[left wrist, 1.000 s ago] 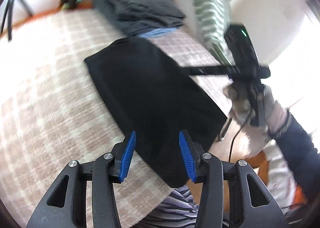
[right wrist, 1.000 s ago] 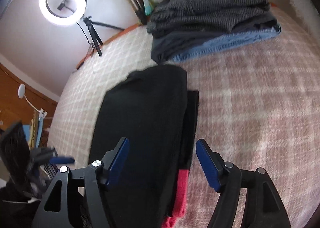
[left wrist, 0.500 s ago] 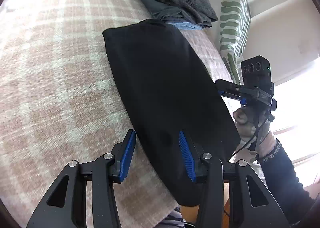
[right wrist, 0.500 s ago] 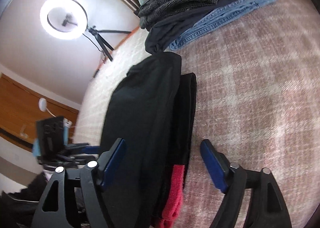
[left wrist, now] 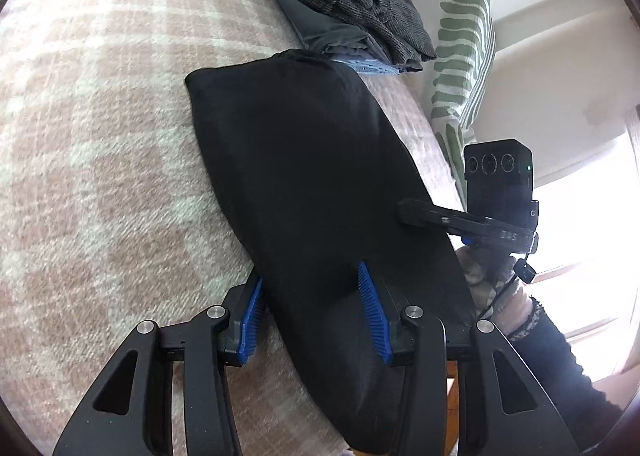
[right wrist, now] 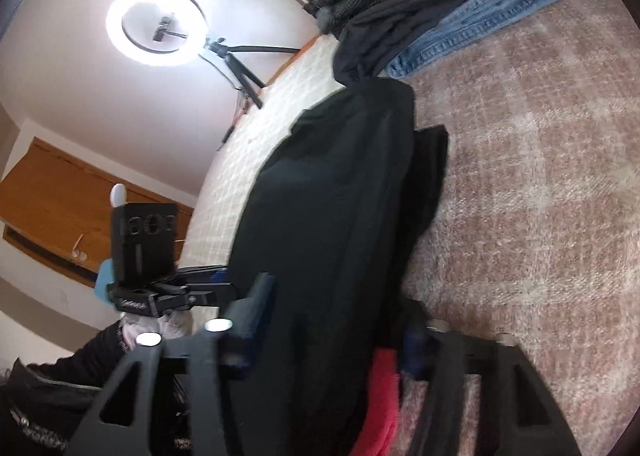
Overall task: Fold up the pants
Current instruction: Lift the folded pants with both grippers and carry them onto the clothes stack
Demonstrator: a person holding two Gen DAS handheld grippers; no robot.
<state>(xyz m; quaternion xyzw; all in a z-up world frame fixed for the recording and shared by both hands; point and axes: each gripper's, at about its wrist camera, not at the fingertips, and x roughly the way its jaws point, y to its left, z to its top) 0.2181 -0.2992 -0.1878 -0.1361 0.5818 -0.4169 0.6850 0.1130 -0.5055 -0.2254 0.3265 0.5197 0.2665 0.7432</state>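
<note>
The black pants lie folded lengthwise on the plaid blanket. They also show in the right wrist view, with a red band at the near end. My left gripper is open, its blue pads either side of the near end of the pants, one on the blanket and one on the cloth. My right gripper is open and straddles the same end from the other side. It shows in the left wrist view resting over the right edge of the pants.
A stack of folded clothes lies past the far end of the pants, with jeans at the bottom. A green striped pillow stands at the right. A ring light on a tripod stands beyond the bed.
Both grippers have moved in and down onto the near end of the pants; a second ago they hung back above it. The pants have not moved.
</note>
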